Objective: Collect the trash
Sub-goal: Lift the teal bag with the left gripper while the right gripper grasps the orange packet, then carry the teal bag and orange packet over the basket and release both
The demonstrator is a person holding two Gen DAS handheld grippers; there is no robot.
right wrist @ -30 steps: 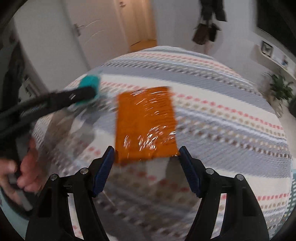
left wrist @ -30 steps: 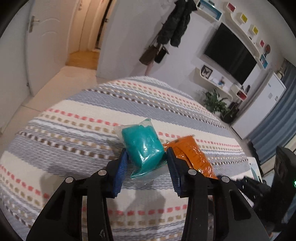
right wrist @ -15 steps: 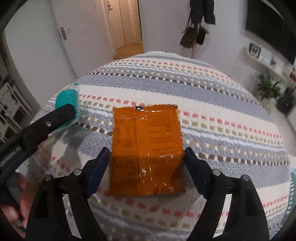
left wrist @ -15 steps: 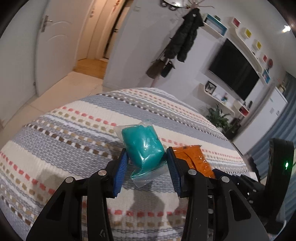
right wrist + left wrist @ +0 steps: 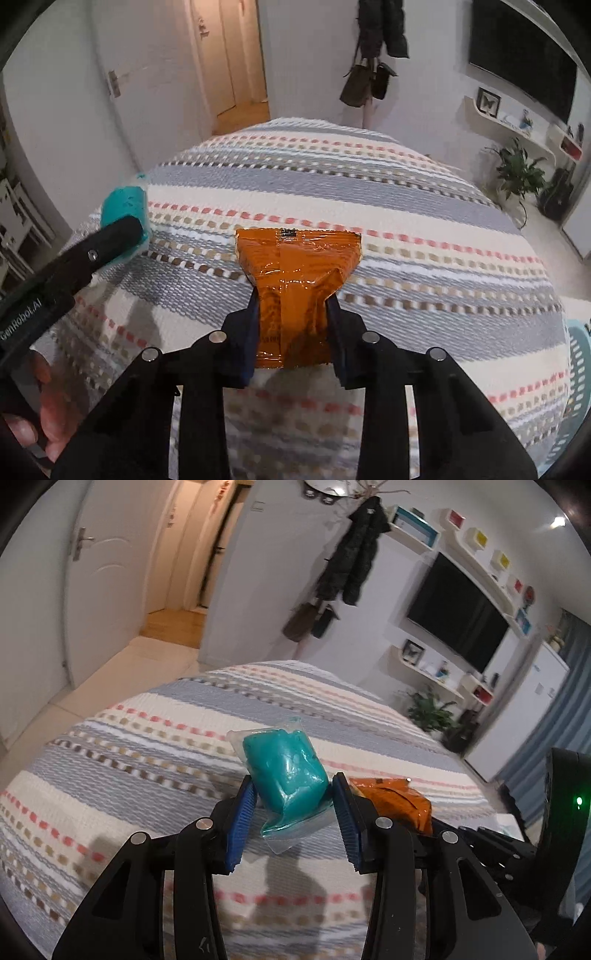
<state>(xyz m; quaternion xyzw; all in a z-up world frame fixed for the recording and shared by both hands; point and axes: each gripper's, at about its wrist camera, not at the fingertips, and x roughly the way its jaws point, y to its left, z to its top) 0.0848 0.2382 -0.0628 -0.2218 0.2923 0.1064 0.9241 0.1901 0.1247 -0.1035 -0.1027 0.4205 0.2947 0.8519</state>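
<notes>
Well to our left, our left gripper has its blue-padded jaws pressed against a clear packet of teal material, which stands tilted between them, its crinkled plastic tail hanging below the pads. We see the packet raised above the striped bedspread, casting a shadow on the cloth underneath. From the right wrist view the same packet pokes out past the black finger of the left gripper, and part of our left hand shows at the lower left edge. Moving toward the middle, the orange packet sits pinched in our right gripper: the jaws are clamped on its lower half, so the foil creases inward there while the top edge flares wide. In the left wrist view that orange packet lies just beside the left gripper's right finger. Farther right, against the wall, we see a dark television, a potted plant and white shelves.
</notes>
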